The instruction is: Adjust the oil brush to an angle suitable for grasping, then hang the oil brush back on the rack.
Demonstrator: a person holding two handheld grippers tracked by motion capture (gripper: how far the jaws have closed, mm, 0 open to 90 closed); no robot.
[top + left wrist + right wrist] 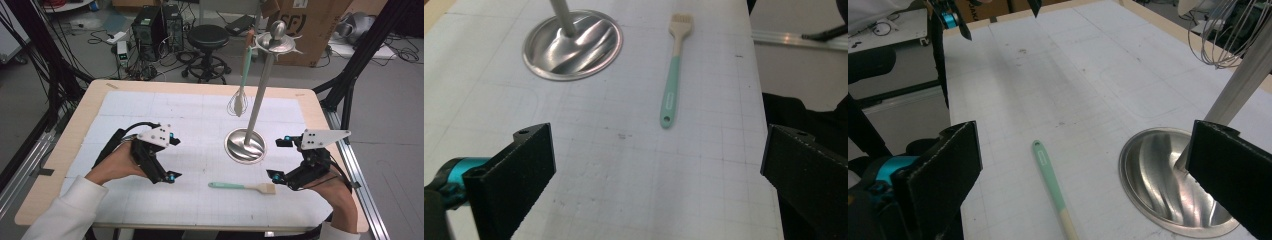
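Two grippers gaping empty, left gripper (172, 159), right gripper (280, 158), brush (242, 187) bristles possibly cropped.

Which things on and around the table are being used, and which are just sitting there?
Being used:
- pastry brush with a mint handle, lying flat on the mat
- metal stand with hooks on top
- whisk hanging from the stand
- left gripper and right gripper, both open, holding nothing

Just sitting there:
- black stool
- cardboard box
- computer towers on the floor

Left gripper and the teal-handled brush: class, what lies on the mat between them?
Nothing: the left gripper view shows bare white mat between the open left gripper and the brush.
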